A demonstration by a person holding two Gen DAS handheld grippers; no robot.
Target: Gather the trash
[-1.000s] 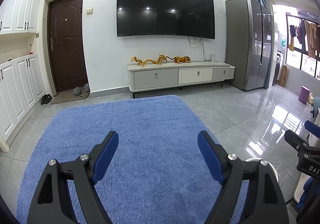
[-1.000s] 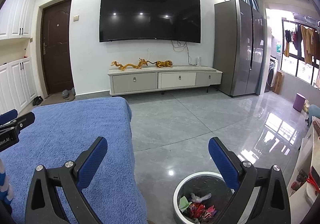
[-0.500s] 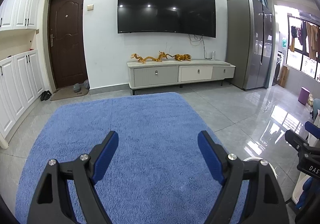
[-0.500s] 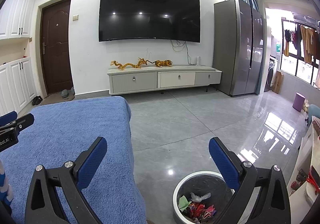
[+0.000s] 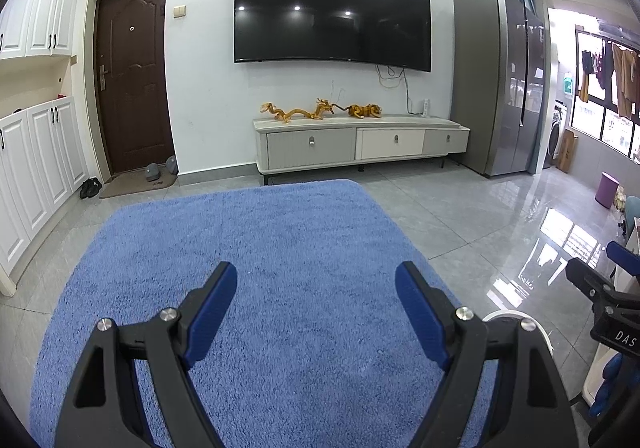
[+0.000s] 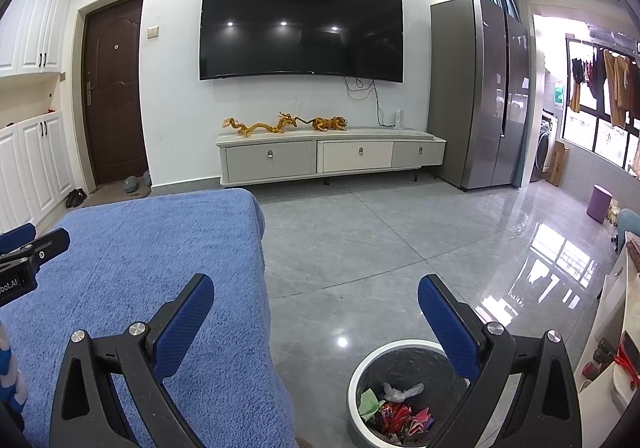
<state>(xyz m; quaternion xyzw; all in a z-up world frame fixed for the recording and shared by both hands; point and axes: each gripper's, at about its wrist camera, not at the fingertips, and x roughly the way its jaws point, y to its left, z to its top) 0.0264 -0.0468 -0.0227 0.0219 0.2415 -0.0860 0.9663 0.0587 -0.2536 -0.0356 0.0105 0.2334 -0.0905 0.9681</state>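
A round white-rimmed trash bin stands on the grey floor at the lower right of the right wrist view, holding crumpled wrappers in red, green and white. My right gripper hangs open above the bin's left side and the edge of a blue cloth-covered surface, nothing between its blue pads. My left gripper is open over the middle of the blue cloth, holding nothing. The bin's rim peeks out behind its right finger. No loose trash shows on the cloth.
A TV cabinet with golden figurines stands under a wall-mounted TV. A grey fridge is at the right, a brown door and white cupboards at the left. A cluttered white surface borders the right edge. A purple stool sits far right.
The left wrist view has shifted slightly downward against the room; both grippers stay open and nothing else has moved.
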